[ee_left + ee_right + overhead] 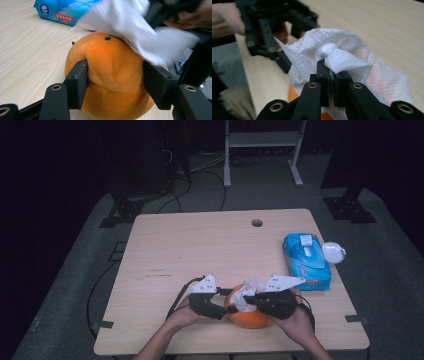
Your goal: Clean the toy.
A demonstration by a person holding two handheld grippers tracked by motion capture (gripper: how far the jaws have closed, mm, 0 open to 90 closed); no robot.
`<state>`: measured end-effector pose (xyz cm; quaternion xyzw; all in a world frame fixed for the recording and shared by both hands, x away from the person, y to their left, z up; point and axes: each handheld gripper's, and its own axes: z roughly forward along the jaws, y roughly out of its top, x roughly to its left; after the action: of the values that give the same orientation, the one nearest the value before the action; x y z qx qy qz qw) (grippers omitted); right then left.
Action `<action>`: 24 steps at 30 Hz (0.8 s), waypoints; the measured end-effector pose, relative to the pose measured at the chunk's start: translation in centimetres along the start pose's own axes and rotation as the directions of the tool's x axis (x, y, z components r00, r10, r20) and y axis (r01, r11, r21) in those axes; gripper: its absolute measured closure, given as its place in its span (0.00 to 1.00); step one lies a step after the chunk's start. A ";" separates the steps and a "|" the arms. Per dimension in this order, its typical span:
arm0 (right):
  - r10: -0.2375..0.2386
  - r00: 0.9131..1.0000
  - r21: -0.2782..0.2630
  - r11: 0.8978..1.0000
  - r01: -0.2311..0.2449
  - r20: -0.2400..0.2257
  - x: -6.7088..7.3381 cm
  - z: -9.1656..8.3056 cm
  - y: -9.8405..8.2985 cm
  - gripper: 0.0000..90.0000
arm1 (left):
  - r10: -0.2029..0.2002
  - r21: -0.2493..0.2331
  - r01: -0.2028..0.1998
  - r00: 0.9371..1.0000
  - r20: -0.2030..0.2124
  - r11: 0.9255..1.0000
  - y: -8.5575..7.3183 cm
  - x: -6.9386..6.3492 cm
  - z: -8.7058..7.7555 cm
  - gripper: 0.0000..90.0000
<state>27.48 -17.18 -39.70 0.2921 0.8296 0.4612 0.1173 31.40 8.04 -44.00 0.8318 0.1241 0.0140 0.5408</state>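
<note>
An orange plush toy (pixel 248 316) is held on the worktop (pixel 200 245) while it is wiped with a white tissue (pixel 248 292).

At lower centre of the high view, the toy is clamped across its width by the left hand-held gripper (pixel 223 309), its jaws pressed into the plush flanks. The tissue is pinched in the narrowly closed right hand-held gripper (pixel 252 298) and is draped over the toy's top, so the surface to be wiped lies directly beneath that gripper. A blue wipes pack (pixel 306 261) is seen at the right edge, well apart.
</note>
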 end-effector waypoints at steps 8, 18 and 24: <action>0.023 1.000 0.034 0.999 -0.022 -0.010 -1.6 -0.4 -0.5 0.94 | -0.056 0.004 0.056 0.998 -0.006 0.998 0.2 0.4 0.1 0.25; -0.044 0.999 0.001 0.999 0.044 -0.017 0.5 0.3 0.6 0.94 | 0.047 0.018 -0.048 0.999 0.024 0.999 0.4 -0.8 0.3 0.43; 0.026 0.999 0.039 0.999 -0.027 0.030 -2.2 -0.5 -0.8 0.94 | 0.015 0.020 -0.015 1.000 0.012 1.000 0.3 -0.2 0.3 0.34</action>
<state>28.69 -19.14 -40.26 0.3123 0.8327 0.4419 0.1178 31.28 7.64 -43.80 0.8381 0.1150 0.0119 0.5331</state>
